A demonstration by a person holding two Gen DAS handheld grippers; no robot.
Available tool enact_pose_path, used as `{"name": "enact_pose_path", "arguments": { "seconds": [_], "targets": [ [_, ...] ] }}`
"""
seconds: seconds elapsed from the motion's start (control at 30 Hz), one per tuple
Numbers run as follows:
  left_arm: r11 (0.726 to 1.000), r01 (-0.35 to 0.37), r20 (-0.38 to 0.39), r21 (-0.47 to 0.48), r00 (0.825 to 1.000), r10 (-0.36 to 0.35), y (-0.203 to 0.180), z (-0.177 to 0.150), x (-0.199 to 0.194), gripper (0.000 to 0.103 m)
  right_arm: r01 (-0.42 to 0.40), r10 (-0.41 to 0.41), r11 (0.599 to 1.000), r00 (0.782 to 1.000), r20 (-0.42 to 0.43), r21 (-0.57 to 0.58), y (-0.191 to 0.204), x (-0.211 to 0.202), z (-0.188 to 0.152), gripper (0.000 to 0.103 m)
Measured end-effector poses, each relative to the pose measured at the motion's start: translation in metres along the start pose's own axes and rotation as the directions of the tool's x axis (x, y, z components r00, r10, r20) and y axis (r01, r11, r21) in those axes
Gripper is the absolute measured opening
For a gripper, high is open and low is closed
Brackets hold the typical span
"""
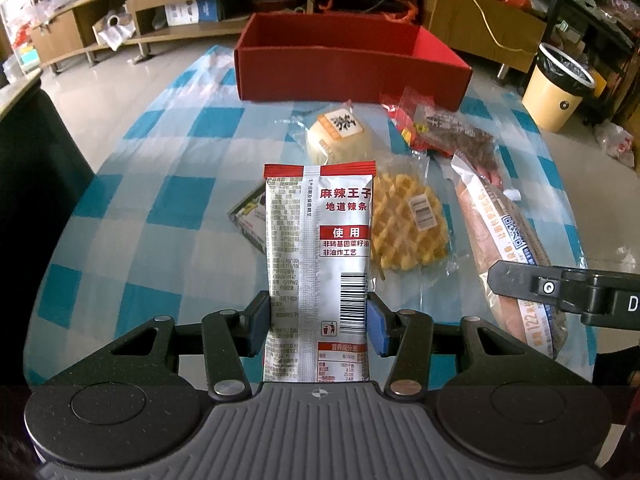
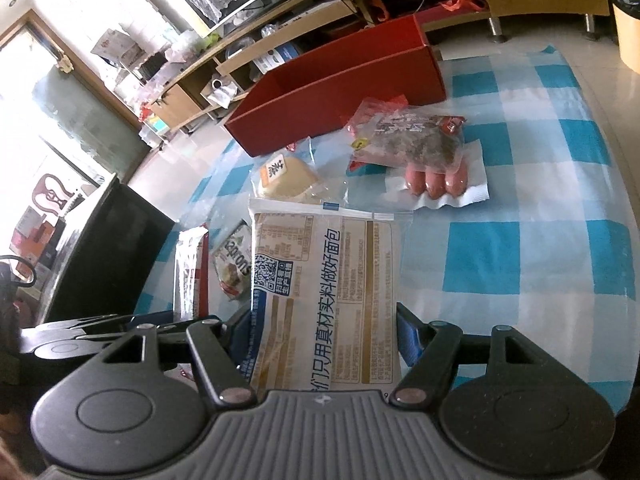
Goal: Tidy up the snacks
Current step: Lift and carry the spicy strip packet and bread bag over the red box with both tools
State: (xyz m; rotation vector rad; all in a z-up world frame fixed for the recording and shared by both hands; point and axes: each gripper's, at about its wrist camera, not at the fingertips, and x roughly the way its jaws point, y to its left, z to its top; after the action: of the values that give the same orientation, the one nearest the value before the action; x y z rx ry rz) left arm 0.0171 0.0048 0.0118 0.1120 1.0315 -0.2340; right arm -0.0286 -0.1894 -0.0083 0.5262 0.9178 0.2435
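Left gripper [image 1: 318,326] grasps the spicy-strip packet [image 1: 318,256] (held upright); right gripper [image 2: 320,334] grasps the bread bag [image 2: 326,280]; red box [image 1: 352,68] at the table's far edge.

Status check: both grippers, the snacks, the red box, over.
Left gripper shut on spicy-strip packet. Right gripper shut on bread bag. Red box open, path clear.

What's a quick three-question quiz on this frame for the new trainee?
1. True or false: the red box already holds snacks.
2. The left gripper holds: A) waffle B) spicy-strip packet C) sausages.
3. What is between the right gripper's jaws?

Key:
1. False; the visible interior shows nothing inside.
2. B, the spicy-strip packet; the waffle lies on the checked cloth.
3. The bread packet.
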Motion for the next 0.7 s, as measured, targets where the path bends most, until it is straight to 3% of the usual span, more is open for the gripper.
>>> {"name": "enact_pose_path", "arguments": {
  "seconds": [0.7],
  "targets": [
    [1.0,0.008,0.097,0.017,0.995,-0.01,-0.008,0.026,-0.013,0.057,-0.093,0.091,0.995,0.993,0.075,0.032,0.004,-0.005,0.022,0.068]
  ]
}}
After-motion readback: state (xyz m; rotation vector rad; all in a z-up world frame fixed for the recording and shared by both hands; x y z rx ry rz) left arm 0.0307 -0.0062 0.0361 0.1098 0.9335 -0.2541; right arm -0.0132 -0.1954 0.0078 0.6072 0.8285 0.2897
